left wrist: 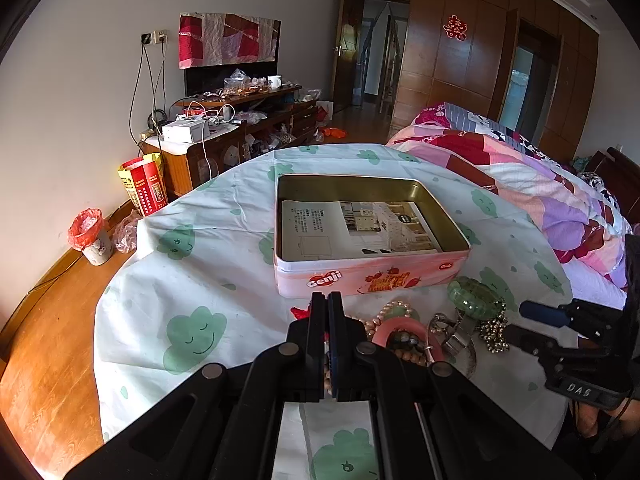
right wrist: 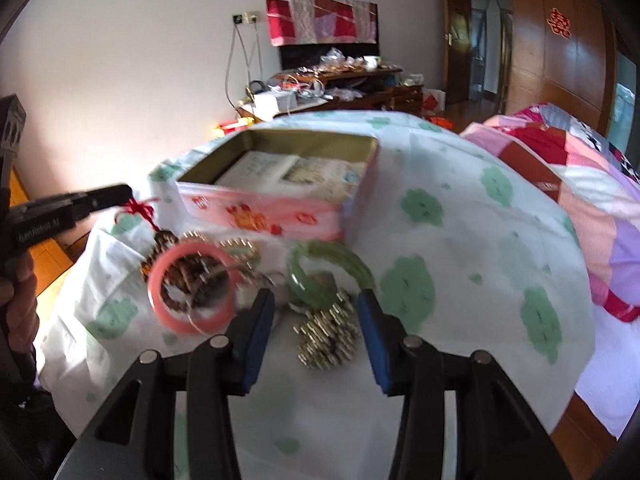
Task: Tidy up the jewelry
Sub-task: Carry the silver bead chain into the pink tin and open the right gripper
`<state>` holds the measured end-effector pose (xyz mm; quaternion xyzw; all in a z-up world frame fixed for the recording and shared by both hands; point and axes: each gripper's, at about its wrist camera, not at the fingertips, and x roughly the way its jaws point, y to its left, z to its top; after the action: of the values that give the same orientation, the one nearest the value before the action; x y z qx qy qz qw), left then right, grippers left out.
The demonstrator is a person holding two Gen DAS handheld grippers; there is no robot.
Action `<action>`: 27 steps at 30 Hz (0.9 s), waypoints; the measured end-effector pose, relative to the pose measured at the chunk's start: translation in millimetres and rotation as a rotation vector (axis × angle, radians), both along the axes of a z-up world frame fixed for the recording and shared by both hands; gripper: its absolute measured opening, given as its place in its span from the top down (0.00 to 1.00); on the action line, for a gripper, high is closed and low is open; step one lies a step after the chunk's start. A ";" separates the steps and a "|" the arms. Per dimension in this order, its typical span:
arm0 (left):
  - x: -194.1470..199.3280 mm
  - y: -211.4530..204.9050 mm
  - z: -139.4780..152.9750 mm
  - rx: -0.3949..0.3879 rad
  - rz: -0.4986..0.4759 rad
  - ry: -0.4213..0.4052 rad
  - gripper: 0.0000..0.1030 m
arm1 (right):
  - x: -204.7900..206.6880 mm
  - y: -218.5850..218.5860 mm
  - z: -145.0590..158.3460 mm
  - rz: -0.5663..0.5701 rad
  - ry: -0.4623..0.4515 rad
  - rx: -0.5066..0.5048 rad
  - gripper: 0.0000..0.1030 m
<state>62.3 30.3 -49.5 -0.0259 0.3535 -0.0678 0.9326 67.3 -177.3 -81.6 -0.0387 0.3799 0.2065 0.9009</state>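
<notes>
The right gripper (right wrist: 316, 312), its blue-padded jaws spread with nothing pinched, hovers over the pile of jewelry, a gold-coloured beaded chain (right wrist: 326, 340) lying on the cloth between its fingers and the translucent green bangle (right wrist: 330, 270) just beyond at twelve o'clock. The left gripper (left wrist: 328, 312) is pressed together at the heap's nine o'clock side (whether it pinches the red knotted cord (right wrist: 140, 210) cannot be told). The pick-up step seems in hand: the next move likely calls for closing on one piece and carrying it to the open pink rectangular tin (right wrist: 280, 216) at eleven o'clock.
</notes>
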 end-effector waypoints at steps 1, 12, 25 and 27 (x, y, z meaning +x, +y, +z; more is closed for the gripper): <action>-0.3 -0.2 -0.2 0.001 -0.001 0.000 1.00 | 0.0 -0.4 -4.6 0.003 0.013 -0.014 0.55; -1.8 -0.8 0.4 0.001 0.002 -0.002 1.00 | -6.5 2.3 -12.1 -0.007 -0.005 -0.075 0.88; 20.1 4.2 36.2 0.015 -0.026 -0.070 1.00 | 2.0 14.9 80.0 0.013 -0.224 -0.067 0.89; 29.5 4.7 42.2 0.029 -0.028 -0.083 1.00 | 14.4 17.9 77.4 0.022 -0.212 -0.062 0.89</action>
<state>91.8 35.0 -7.3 -0.0043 0.3158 -0.0769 0.9457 81.7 -159.4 -4.3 -0.0923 0.2884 0.1991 0.9320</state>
